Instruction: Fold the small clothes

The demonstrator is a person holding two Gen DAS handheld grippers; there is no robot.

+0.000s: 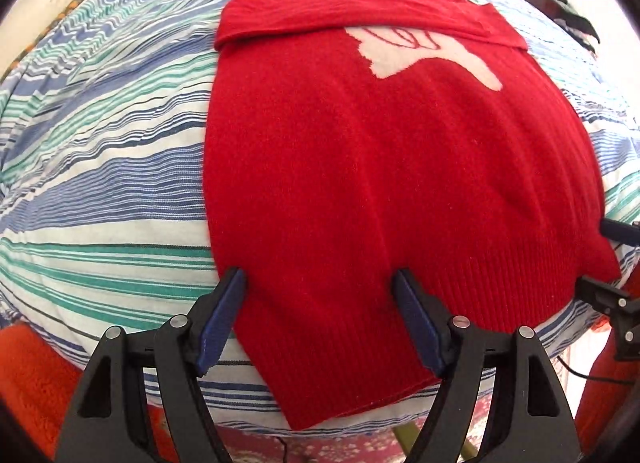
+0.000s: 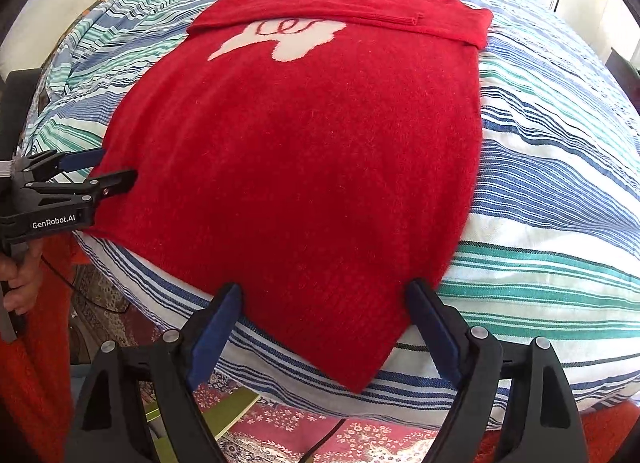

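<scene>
A red sweater [image 1: 360,167] is spread on the striped bed [image 1: 100,183], its hem corners lying between the wide-open left tongs [image 1: 320,283] and right tongs [image 2: 324,295] at bottom centre.

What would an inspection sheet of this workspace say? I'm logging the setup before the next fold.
Surface: blue, green and white striped cloth over a rounded cushion-like bed, wrinkled at the edges.
Job's things: red knitted sweater with a white motif lying flat, sleeves folded across the chest, hem toward the cameras.
Clutter: dark object at the far edge, unclear what.
Grippers: left gripper open, fingers astride the hem's left corner; right gripper open at the right corner; neither grips.
Cables: black cable on the floor below the bed.
Surroundings: patterned red carpet; orange fabric beside the bed; pale wall behind.
</scene>
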